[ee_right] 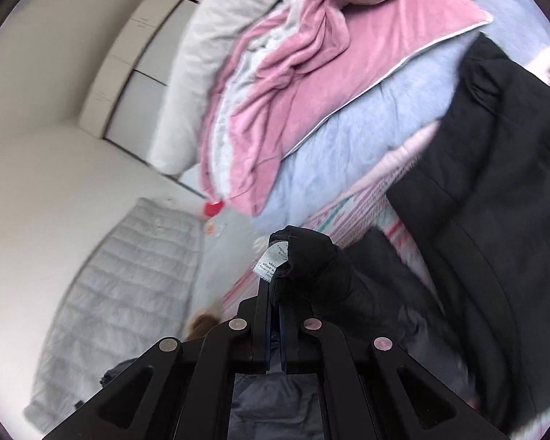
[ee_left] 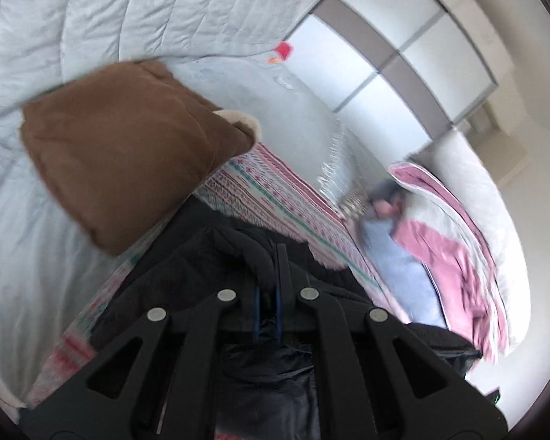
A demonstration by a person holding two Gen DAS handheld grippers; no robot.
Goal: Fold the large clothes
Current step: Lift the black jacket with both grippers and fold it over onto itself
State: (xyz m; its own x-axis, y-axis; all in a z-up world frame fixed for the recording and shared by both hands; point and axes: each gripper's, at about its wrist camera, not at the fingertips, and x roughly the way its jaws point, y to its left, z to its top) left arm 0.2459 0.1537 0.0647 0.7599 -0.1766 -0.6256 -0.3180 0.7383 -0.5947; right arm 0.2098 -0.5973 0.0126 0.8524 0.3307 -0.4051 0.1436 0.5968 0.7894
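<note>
Now both my left fingers and right fingers pinch the black jacket, soft, bulky, slippery, best held by its hem; it drapes toward one o'clock over the patterned bed cover.

Both wrist cameras look forward along their own fingers, close over a bed and tilted. The left view faces the brown garment and grey quilt; the right faces the pink blanket. Both share the patterned cover and wardrobe.
</note>
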